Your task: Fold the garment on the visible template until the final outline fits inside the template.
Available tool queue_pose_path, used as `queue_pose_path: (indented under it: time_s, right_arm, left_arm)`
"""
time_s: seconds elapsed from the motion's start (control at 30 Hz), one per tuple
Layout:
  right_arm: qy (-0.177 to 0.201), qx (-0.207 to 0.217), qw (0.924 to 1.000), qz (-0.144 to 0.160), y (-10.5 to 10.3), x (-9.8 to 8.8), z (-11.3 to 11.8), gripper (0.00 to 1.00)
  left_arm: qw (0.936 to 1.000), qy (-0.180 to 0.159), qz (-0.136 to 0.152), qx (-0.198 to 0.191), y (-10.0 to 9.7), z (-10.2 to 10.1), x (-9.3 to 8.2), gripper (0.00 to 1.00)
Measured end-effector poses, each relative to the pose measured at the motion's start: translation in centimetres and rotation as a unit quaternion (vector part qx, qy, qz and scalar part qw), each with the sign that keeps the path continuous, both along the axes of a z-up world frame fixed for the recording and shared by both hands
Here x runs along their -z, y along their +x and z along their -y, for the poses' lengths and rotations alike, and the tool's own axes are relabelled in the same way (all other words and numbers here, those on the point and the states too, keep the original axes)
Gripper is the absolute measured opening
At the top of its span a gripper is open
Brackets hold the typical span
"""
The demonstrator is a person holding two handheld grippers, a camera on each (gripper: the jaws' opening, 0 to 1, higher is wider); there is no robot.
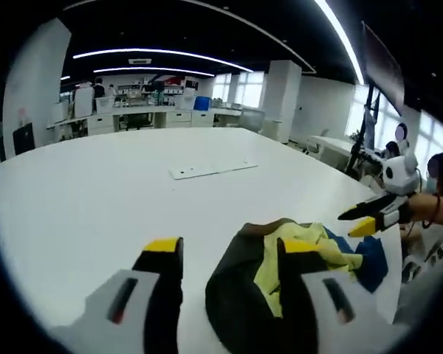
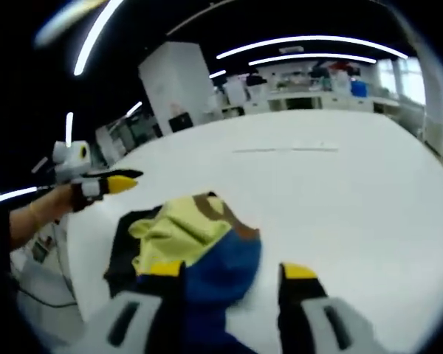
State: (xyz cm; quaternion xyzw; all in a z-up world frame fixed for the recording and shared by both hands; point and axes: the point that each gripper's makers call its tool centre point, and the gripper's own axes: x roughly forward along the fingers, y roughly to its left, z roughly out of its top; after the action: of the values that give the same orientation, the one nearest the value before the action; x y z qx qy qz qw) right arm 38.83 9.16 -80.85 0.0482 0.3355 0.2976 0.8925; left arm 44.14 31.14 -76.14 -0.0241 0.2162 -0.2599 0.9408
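A crumpled garment (image 1: 277,284) in black, yellow and blue lies in a heap near the white table's close edge. In the left gripper view my left gripper (image 1: 232,247) is open, its right jaw in front of the heap and its left jaw over bare table. My right gripper (image 1: 358,220), held by a hand, points in from the right just above the heap. In the right gripper view the garment (image 2: 196,236) sits under the left jaw of my open right gripper (image 2: 230,269). The left gripper (image 2: 122,181) shows at the left. A flat white template sheet (image 1: 213,169) lies farther out on the table.
The large white table (image 1: 96,192) stretches far beyond the garment. The template sheet (image 2: 288,150) appears as a thin strip in the right gripper view. Desks, pillars and windows stand in the room behind, and a person (image 1: 435,177) is at the right.
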Motion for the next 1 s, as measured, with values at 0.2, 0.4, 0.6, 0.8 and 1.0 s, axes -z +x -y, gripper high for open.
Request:
queue_pose_path:
  time_s: [0.2,0.4,0.6,0.8,1.0]
  right_arm:
    - [-0.005,0.013,0.9998,-0.017,0.1,1.4,-0.2,0.39]
    - [-0.031,0.025,0.9991,-0.013,0.0,2.0,0.3,0.29]
    - [-0.042,0.034,0.9984,-0.018,-0.6,2.2,0.3,0.24]
    - [-0.052,0.044,0.9974,-0.022,-0.9,2.7,0.3,0.23]
    - [-0.072,0.044,0.9962,-0.021,-1.3,2.9,-0.3,0.19]
  left_arm:
    - [0.9997,0.016,-0.014,0.007,1.8,0.4,2.5,0.43]
    - [0.9987,0.04,-0.022,0.023,2.2,1.5,4.1,0.38]
    - [0.9959,0.075,-0.023,0.045,2.3,2.2,5.6,0.34]
    - [0.9946,0.09,-0.022,0.047,2.3,1.8,6.3,0.3]
    - [0.9914,0.112,-0.028,0.061,2.1,1.6,7.1,0.28]
